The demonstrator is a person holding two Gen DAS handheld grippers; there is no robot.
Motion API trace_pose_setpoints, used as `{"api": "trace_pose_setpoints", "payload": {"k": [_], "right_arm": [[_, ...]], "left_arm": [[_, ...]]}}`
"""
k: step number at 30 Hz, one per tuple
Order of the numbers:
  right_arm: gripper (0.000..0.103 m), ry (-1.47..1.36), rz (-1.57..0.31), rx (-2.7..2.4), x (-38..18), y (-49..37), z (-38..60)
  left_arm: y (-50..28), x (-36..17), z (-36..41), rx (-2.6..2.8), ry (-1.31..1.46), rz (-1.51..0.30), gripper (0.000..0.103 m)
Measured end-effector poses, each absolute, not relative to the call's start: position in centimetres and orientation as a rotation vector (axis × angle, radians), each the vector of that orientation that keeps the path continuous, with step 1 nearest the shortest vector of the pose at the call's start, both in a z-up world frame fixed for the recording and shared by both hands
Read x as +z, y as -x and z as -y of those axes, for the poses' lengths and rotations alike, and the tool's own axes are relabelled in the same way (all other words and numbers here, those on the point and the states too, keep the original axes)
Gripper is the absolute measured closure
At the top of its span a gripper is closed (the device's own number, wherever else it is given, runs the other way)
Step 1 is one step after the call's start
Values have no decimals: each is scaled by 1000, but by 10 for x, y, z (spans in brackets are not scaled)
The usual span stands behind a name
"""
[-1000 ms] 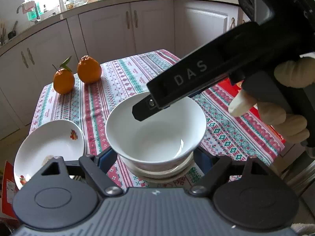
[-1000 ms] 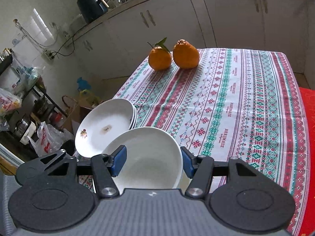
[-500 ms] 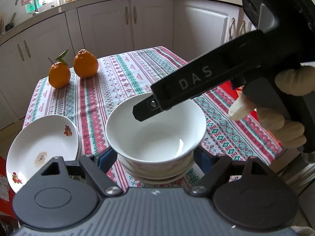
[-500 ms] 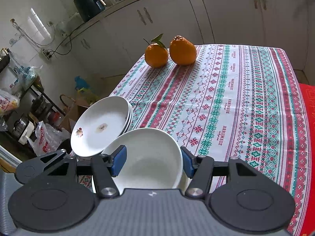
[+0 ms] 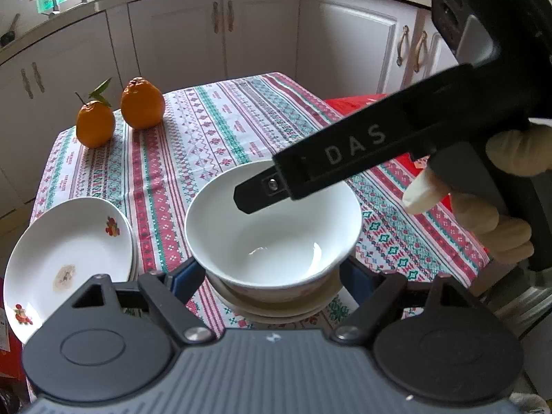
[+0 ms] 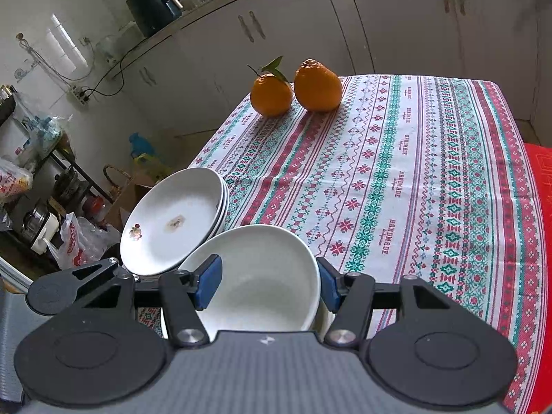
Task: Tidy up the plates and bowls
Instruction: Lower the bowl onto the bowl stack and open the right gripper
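While the white bowl sits nested on another dish near the tablecloth's front edge, both grippers frame it: left gripper and right gripper each spread wide, touching nothing. Plate stack just beside; 2 oranges well apart.

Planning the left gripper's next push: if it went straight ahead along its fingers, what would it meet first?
Most likely the white bowl, which sits directly between the left gripper's open fingers. Past it the right gripper's finger reaches over the bowl's rim, though its height above the bowl is hard to judge.
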State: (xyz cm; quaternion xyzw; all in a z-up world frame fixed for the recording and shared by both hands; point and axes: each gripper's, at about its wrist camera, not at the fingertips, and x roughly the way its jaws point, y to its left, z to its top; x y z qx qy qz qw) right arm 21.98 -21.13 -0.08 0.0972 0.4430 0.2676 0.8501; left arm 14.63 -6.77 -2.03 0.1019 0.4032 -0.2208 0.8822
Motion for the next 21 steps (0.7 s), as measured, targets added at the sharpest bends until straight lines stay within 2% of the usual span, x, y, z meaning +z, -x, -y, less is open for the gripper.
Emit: {"api": "trace_pose_setpoints", "payload": {"k": [5,9,13,16,18,21], "right_arm": [[39,-213,-931,564,-1,-219,213],[39,-202,-930,566,0,-217,212],[35,-194,-924,576,-1,-216,210],[30,-192,-924,585,0,-216,210],[15,-200,-925,589,0,-216,209],[8,-194,-917,573,0,-217,210]], "left_arm": [[-148,-20,68,-475,-225,-847,18],[-150,-21,69,-492,-227,-863,12],[-152,-22,68,-503,-230,-863,11],[-153,-24,68,-512,-242,-870,10],[-152,-24,66,-527,-246,-858,10],[-150,-24,61,-558,-250,-851,8]]}}
